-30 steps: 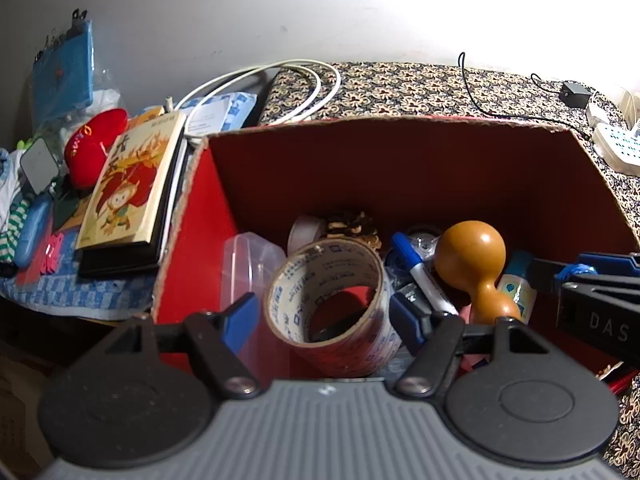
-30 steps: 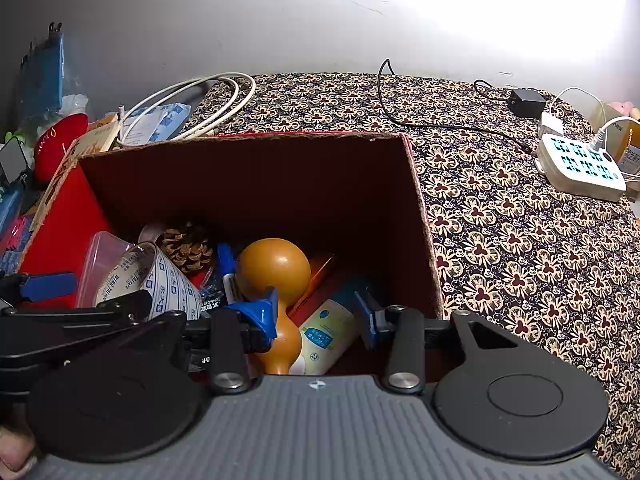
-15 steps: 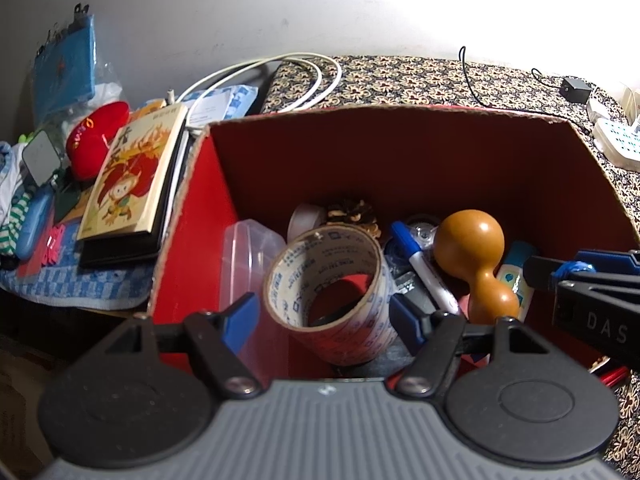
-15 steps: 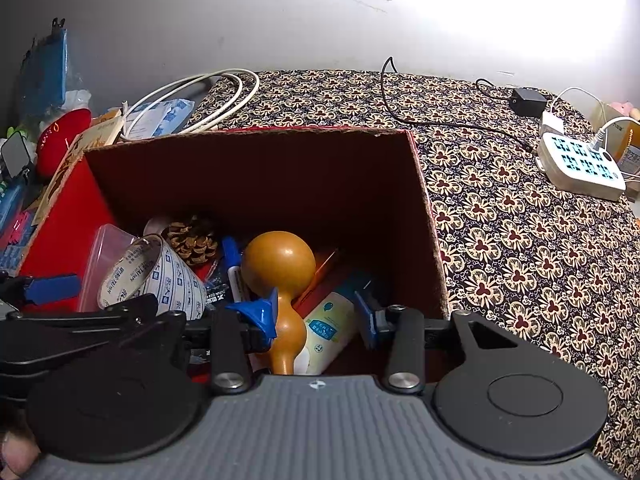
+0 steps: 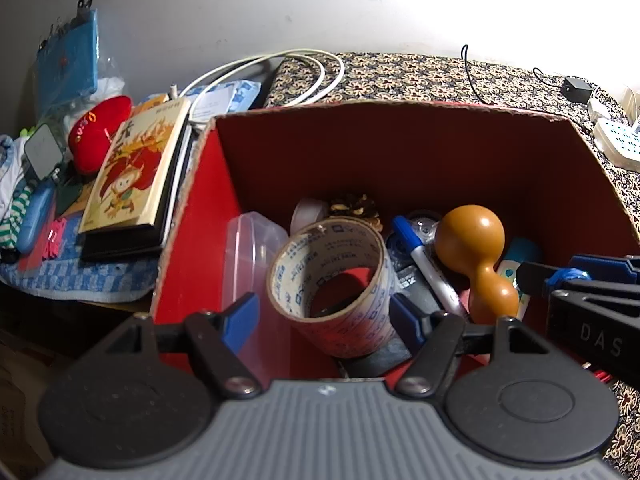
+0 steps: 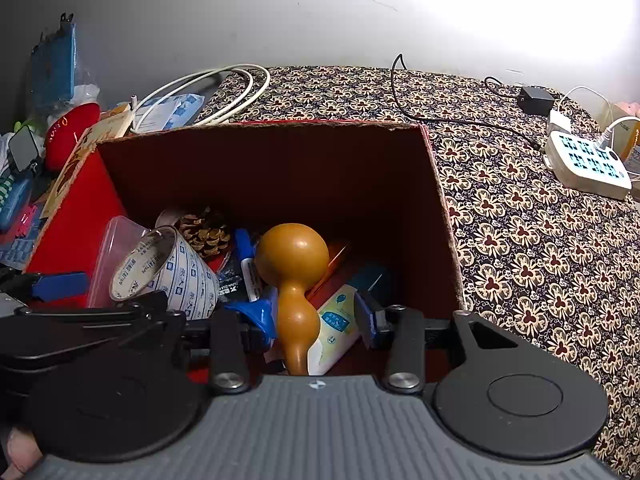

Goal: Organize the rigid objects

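**Left gripper** (image 5: 322, 318): jaws apart, one to each side of the tape roll (image 5: 356, 332). The near pad sat beside the roll's wall and the far pad stood clear, so nothing was clamped. Jaw width matched that of a second earlier.

**Right gripper** (image 6: 314, 316): jaws apart, astride the neck of the gourd (image 6: 292, 256), with no grip evident.

**Change:** almost none. Both views crept slightly over the box and the contents lay as before. Judged: poised to grasp, closing not yet begun.

**Tape roll:** printed white-and-blue, cardboard core, wide, tilted on its side. It lay inside the red cardboard box (image 5: 360, 152), beside a clear plastic container (image 5: 248, 248) and near a blue-capped marker (image 5: 424, 264) and a pine cone (image 5: 356, 208).

**Gourd:** glossy orange-brown, leaning on a white bottle (image 6: 336, 328).
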`<state>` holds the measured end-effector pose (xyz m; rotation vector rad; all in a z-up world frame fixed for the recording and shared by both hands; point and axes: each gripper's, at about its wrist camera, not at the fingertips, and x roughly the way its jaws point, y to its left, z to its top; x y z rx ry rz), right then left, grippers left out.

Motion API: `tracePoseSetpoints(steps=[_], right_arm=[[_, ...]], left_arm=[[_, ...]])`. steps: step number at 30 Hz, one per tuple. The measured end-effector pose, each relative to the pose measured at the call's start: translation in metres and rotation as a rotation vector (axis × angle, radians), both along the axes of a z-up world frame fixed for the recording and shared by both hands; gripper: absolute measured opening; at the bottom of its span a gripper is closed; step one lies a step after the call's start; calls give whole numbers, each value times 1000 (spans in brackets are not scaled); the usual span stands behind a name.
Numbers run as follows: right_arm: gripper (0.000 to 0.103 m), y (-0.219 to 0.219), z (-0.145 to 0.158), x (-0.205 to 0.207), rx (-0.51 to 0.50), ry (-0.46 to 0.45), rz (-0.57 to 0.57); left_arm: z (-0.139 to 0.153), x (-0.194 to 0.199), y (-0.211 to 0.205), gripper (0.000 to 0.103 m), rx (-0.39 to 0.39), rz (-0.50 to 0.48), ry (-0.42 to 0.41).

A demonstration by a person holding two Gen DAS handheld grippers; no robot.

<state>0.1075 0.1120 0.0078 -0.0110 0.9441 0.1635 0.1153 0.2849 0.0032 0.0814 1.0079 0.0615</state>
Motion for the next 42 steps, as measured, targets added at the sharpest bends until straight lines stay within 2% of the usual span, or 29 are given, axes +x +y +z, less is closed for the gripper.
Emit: tracePoseSetpoints(steps=[14, 42], right_arm=[[26, 1, -1, -1, -4, 10, 4], [26, -5, -12, 1, 53, 43, 0]], left_arm=[[-1, -3, -1, 72, -3, 8, 3], [-9, -3, -4, 72, 5, 1, 30]])
